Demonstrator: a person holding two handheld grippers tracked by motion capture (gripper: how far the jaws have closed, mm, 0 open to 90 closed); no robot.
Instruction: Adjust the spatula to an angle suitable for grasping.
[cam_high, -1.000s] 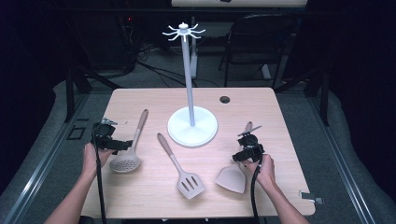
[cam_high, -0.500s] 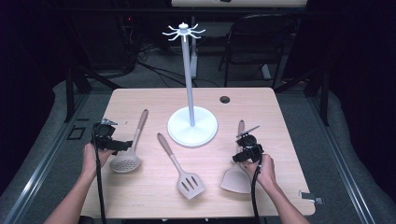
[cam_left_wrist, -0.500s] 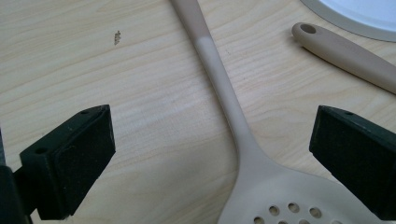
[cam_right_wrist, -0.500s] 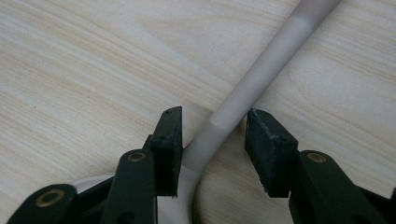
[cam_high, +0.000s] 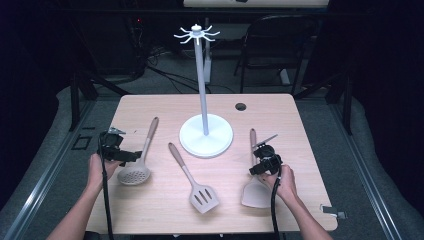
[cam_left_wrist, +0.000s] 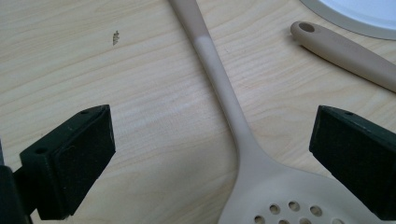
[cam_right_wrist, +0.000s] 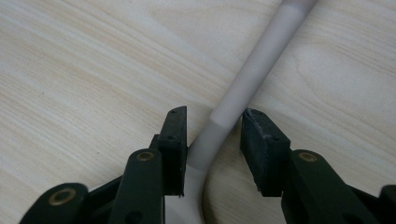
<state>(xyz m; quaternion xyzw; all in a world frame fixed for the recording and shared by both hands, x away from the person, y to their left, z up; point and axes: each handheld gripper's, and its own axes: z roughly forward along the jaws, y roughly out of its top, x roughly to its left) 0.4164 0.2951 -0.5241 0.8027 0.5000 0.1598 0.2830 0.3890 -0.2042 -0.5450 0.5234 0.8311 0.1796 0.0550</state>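
- counter (cam_high: 150, 210): light wood top; it carries one rack and three utensils.
- utensil rack (cam_high: 205, 135): white round base near the counter centre, with an upright pole and a ring of hooks at the top.
- skimmer (cam_high: 136, 170): lies at the left of the counter, perforated bowl toward the person, wood-toned handle pointing away.
- slotted turner (cam_high: 192, 180): lies between the skimmer and the solid turner, well apart from both grippers, blade toward the person.
- solid turner (cam_high: 256, 192): lies at the right of the counter, blade toward the person, handle pointing away and passing under the right gripper.
- left gripper (cam_high: 121, 155): held just left of the skimmer; in the left gripper view the fingers (cam_left_wrist: 79, 154) stand wide apart on either side of the skimmer neck (cam_left_wrist: 233, 116) and touch nothing.
- right gripper (cam_right_wrist: 212, 144): its jaws have just been closing; the solid turner neck (cam_right_wrist: 219, 126) sits between the fingers (cam_right_wrist: 175, 140), the left one touching or almost touching it, a gap at the other. no firm hold is visible.
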